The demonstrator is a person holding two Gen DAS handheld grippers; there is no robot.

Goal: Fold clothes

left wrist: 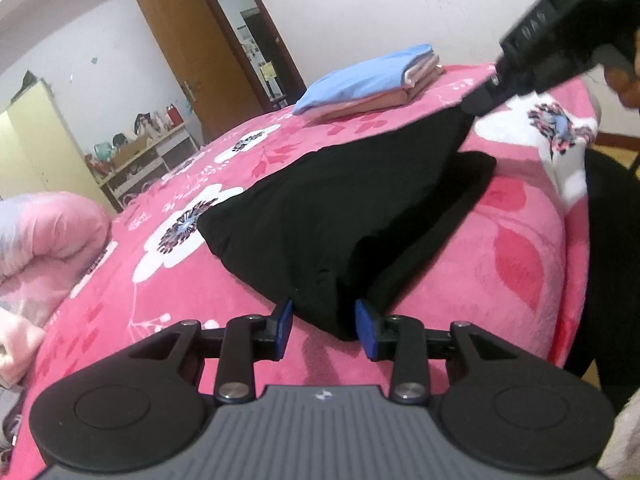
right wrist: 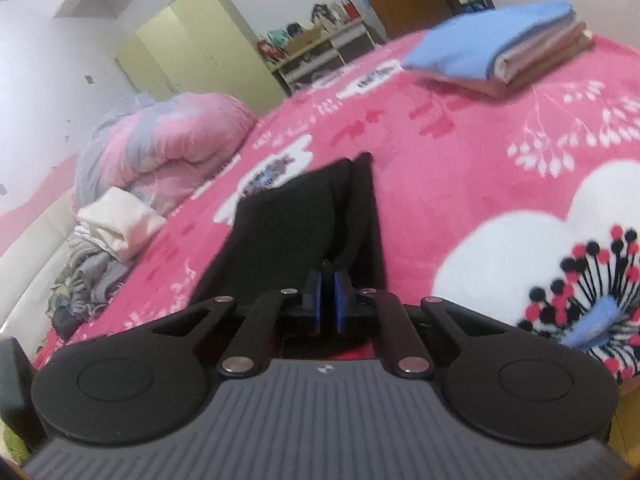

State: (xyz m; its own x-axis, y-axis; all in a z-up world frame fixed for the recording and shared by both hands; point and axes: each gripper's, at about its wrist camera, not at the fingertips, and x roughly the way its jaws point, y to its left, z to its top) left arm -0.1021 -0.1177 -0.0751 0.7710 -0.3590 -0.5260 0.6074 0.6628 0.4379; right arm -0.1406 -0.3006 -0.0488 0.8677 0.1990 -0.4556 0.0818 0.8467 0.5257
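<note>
Left wrist view: the black garment lies on the pink bed, limp and light by its drape; the left gripper stands wide astride its near corner. Right wrist view: the right gripper pinches a hem; corners look the soundest holds.

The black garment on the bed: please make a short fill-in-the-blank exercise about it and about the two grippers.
1. The right gripper is shut on the ____ garment.
2. The left gripper has its fingers ____, one on each side of the garment's near corner.
3. The top piece of the folded stack is ____ in colour.
4. The garment lies on a ____ flowered blanket.

Missing words: black; open; blue; pink
</note>
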